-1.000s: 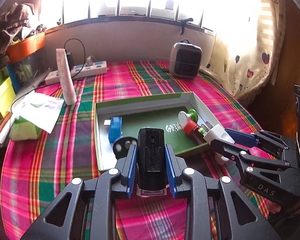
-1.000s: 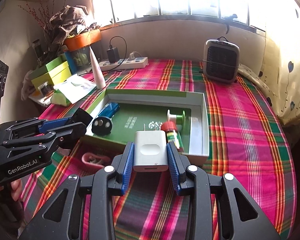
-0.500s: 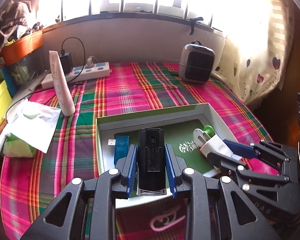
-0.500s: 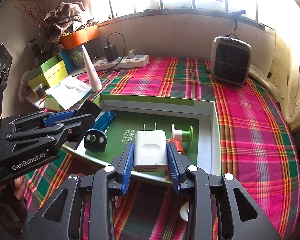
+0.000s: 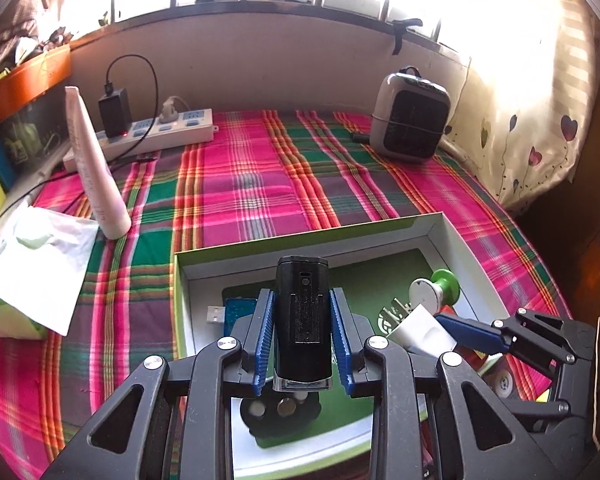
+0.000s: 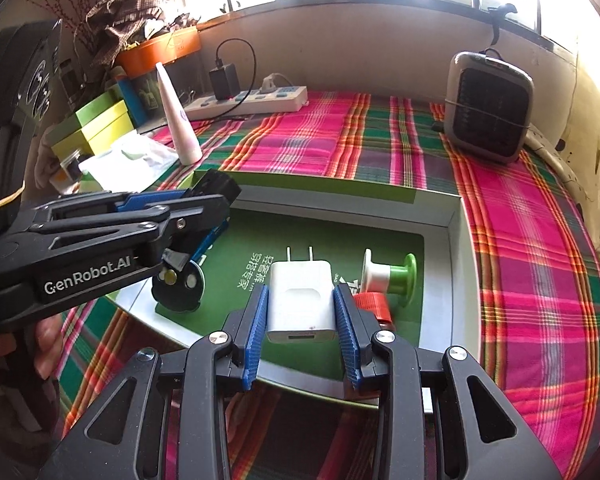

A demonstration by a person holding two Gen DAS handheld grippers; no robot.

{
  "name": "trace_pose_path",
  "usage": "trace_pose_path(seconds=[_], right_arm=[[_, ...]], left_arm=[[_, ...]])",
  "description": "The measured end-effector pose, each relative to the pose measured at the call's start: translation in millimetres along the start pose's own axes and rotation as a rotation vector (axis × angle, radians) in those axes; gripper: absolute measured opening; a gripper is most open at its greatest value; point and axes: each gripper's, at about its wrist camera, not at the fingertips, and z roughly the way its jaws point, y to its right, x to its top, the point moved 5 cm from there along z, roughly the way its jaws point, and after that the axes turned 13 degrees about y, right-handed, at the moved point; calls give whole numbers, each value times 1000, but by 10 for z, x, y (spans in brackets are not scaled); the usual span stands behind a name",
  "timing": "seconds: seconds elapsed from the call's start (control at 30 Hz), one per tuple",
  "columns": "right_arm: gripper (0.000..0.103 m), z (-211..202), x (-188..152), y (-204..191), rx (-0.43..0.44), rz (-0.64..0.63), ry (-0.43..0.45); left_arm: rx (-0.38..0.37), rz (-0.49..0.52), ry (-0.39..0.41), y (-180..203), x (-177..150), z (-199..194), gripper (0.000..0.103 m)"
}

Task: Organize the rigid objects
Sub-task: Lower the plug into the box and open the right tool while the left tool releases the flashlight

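A shallow box (image 5: 308,236) with white walls and a green floor lies on the plaid tablecloth. My left gripper (image 5: 302,294) is shut on a black rectangular block (image 5: 302,320), held over the box's left half. My right gripper (image 6: 301,294) is shut on a white charger plug (image 6: 300,304), prongs pointing away, above the box's (image 6: 456,248) near middle. Inside lie a green and white spool (image 6: 388,276), a red-capped item (image 6: 372,306), a blue USB stick (image 5: 236,312) and a black round disc (image 6: 178,284). Each view shows the other gripper from the side (image 5: 428,330) (image 6: 208,196).
A small grey heater (image 5: 410,124) stands at the back right. A white power strip (image 5: 160,132) with a black adapter lies by the wall. A pink tube (image 5: 96,172) stands upright left of the box, beside a tissue pack (image 5: 32,268). Green-yellow boxes (image 6: 96,128) crowd the far left. A person's hand (image 6: 46,344) holds the left gripper.
Both grippers have moved forward from the box's near edge to over its floor, each still holding its object. The box's contents have not moved.
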Motion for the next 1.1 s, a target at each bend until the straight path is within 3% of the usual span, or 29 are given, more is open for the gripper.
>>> trace_pose_path(seconds=[1.1], right_arm=[[35,187,-63,85,-52,-31,-30]], left_arm=[[21,33,-74,26,-105,388,27]])
